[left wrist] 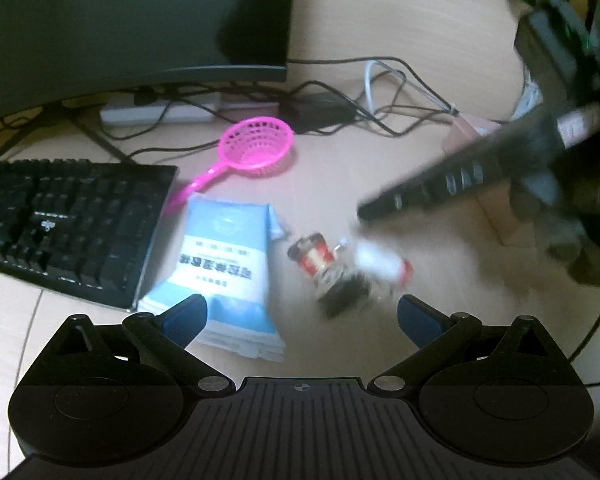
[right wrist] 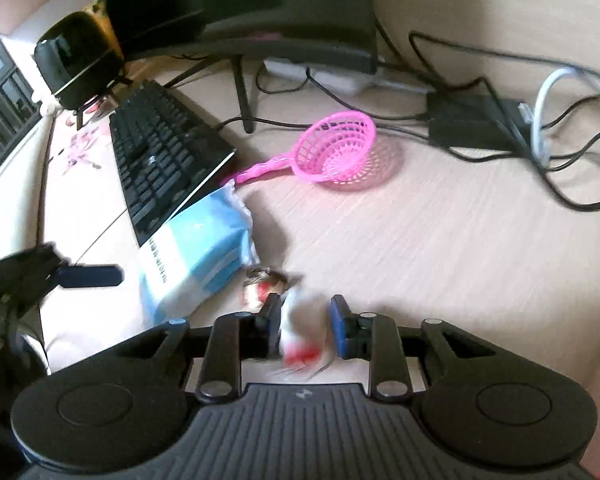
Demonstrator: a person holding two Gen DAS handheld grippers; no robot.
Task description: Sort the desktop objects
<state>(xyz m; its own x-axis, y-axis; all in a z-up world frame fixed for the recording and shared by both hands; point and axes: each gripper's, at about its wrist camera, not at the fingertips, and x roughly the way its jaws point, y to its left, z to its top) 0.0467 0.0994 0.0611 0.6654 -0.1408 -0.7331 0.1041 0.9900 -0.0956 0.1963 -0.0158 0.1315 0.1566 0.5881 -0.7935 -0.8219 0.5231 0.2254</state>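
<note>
White bottle with red cap (right wrist: pixel 300 328) lies blurred on desk (right wrist: pixel 440 240) between right gripper (right wrist: pixel 305 322) fingers, closed against it; whether lifted, cannot tell. Small red-labelled jar (left wrist: pixel 320 258) just beside blue tissue pack (left wrist: pixel 224 264). Pink strainer (left wrist: pixel 256 146) behind. Left gripper (left wrist: pixel 302 316) spread wide, holding nothing

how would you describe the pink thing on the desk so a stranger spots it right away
Start at the black keyboard under the monitor and look past its right end. There lies a pink basket scoop, a round mesh bowl with a thin handle. It is the only pink item, unlike the blue-and-white tissue pack beside its handle.
</note>
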